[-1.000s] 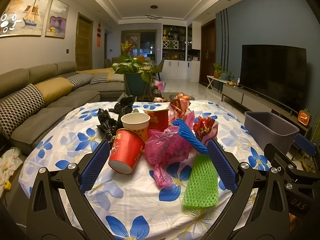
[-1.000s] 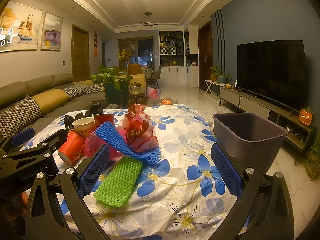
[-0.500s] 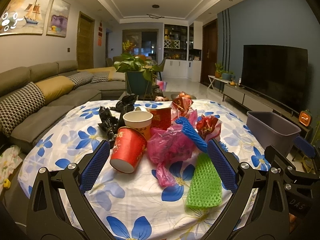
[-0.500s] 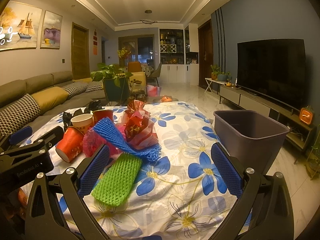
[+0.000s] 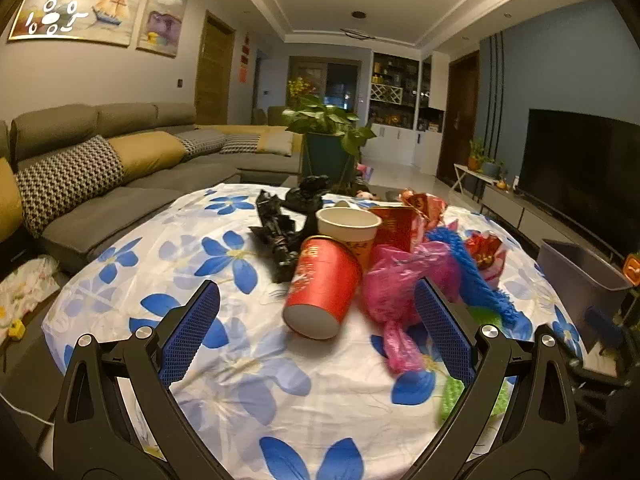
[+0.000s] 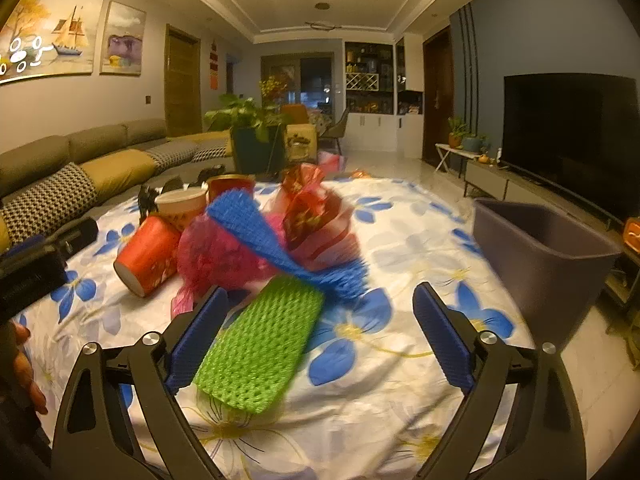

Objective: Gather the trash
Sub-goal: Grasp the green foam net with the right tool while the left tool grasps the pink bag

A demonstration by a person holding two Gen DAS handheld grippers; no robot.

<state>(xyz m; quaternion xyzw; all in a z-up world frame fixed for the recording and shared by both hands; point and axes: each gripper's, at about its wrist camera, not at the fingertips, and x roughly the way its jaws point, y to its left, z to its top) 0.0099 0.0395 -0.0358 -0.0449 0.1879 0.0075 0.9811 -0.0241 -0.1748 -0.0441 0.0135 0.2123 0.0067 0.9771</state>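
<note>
A pile of trash lies on the flower-print tablecloth (image 5: 224, 360). My left gripper (image 5: 315, 283) is open, with a tipped red paper cup (image 5: 324, 288) lying just ahead between its fingers, untouched. Behind it stand a cream paper cup (image 5: 348, 224), a pink plastic bag (image 5: 400, 288) and black plastic bags (image 5: 280, 224). My right gripper (image 6: 320, 290) hangs low over a green foam net (image 6: 260, 340). Its jaws are closing, still wide, and the pads touch nothing. A blue foam net (image 6: 272, 240) and a red wrapper (image 6: 312, 208) lie beyond.
A grey bin (image 6: 540, 252) stands on the floor off the table's right edge. A sofa (image 5: 120, 168) runs along the left, a potted plant (image 5: 328, 132) stands behind the table, and a TV (image 6: 568, 140) is on the right wall. A hand (image 6: 24, 368) holds the left gripper.
Both grippers have dropped lower and nearer the pile. The left one swung left, so the red cup now sits between its fingers. The right jaws have narrowed a little.
</note>
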